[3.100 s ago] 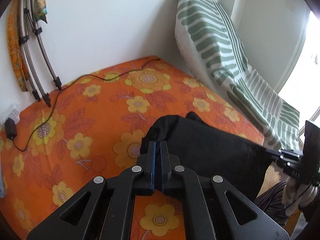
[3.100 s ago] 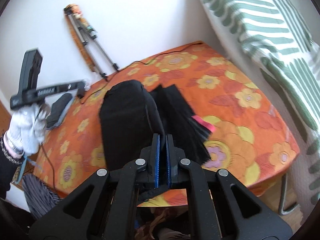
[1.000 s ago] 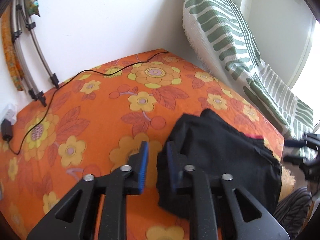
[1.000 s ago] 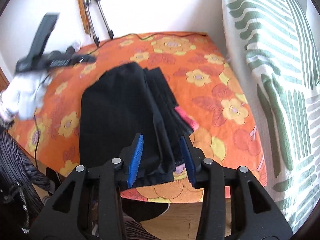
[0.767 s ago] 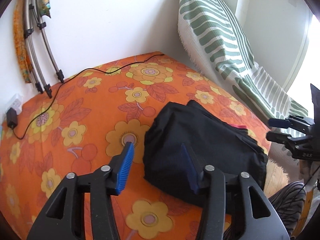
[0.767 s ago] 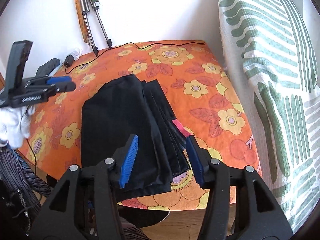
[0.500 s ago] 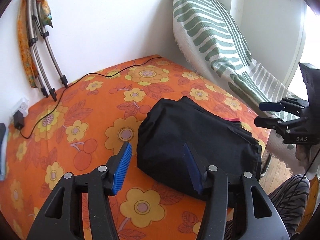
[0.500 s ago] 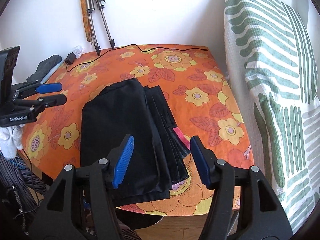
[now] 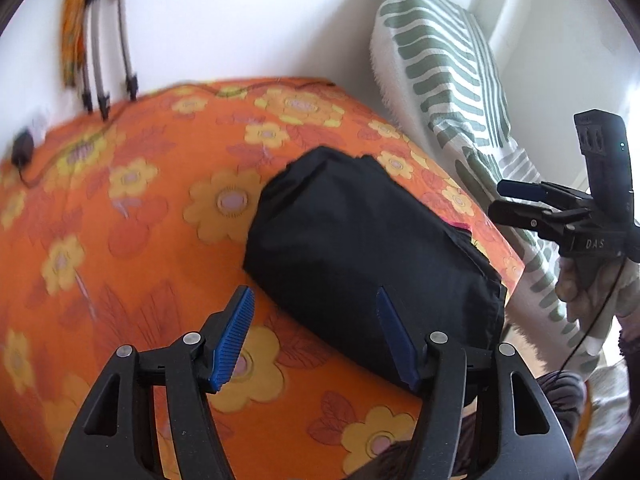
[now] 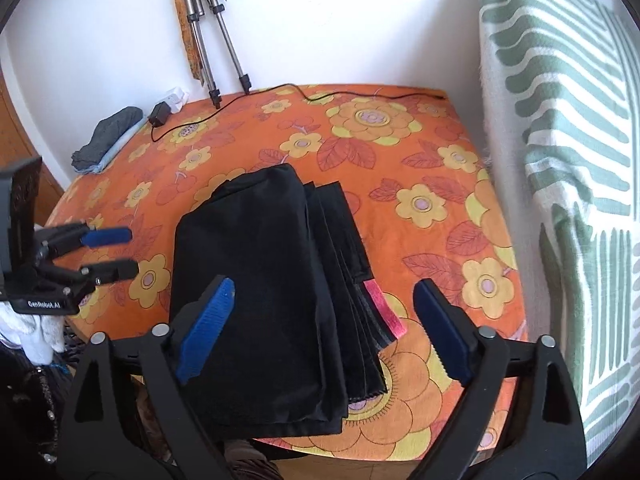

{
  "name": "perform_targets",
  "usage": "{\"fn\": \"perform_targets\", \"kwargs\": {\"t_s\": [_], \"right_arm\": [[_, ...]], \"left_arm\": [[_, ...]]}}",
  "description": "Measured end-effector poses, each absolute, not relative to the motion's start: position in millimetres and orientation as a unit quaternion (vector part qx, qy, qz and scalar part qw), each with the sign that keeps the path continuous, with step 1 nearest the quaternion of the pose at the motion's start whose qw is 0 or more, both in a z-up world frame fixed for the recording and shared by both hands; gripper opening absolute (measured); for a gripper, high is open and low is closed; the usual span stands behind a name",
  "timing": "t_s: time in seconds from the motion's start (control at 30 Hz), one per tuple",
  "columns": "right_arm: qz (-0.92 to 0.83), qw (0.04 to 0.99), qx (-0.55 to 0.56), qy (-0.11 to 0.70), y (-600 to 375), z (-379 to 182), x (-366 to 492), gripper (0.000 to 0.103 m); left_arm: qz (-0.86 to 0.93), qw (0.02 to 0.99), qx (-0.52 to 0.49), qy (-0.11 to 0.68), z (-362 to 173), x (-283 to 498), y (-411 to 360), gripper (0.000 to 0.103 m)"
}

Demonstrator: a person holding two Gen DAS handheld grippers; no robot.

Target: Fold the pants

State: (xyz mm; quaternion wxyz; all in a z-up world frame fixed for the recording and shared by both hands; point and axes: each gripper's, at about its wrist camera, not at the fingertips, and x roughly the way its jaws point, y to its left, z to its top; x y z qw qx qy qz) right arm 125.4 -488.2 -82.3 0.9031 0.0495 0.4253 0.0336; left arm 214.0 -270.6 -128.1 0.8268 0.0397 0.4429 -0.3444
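The black pants [image 10: 272, 280] lie folded in a thick rectangle on the orange flowered table [image 10: 400, 168], near its front edge, with a pink label showing at their right side. They also show in the left wrist view [image 9: 360, 240]. My right gripper [image 10: 324, 332] is open and empty, held above the pants' near end. My left gripper [image 9: 316, 336] is open and empty, above the pants' near-left corner. Each gripper shows in the other's view, the left [image 10: 108, 252] and the right [image 9: 520, 200], both apart from the cloth.
A green-striped white cloth [image 10: 560, 160] hangs along the right side. Tripod legs [image 10: 216, 40] lean on the back wall, with a black cable and charger [image 10: 160, 114] on the table. A grey folded cloth [image 10: 108, 136] lies at the table's back left.
Both grippers let go of the pants, opened wide and drew back and up. The folded pants stay flat on the table.
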Motion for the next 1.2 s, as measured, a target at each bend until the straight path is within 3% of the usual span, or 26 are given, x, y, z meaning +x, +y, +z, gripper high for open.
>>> {"fn": "perform_targets", "kwargs": {"t_s": [0.43, 1.03, 1.1, 1.17, 1.2], "right_arm": [[0.083, 0.857, 0.091, 0.500, -515, -130, 184, 0.096], [0.166, 0.823, 0.064, 0.539, -512, -168, 221, 0.095], [0.170, 0.824, 0.064, 0.536, -512, -167, 221, 0.088], [0.183, 0.822, 0.076, 0.533, -512, -165, 219, 0.069], [0.183, 0.822, 0.082, 0.533, -512, -166, 220, 0.067]], "left_arm": [[-0.339, 0.764, -0.047, 0.547, -174, 212, -282, 0.064], [-0.340, 0.773, -0.096, 0.528, -182, 220, -296, 0.061], [-0.339, 0.775, -0.096, 0.524, -182, 223, -297, 0.052], [-0.338, 0.777, -0.102, 0.521, -183, 227, -295, 0.041], [-0.339, 0.777, -0.103, 0.520, -182, 230, -298, 0.038]]}}
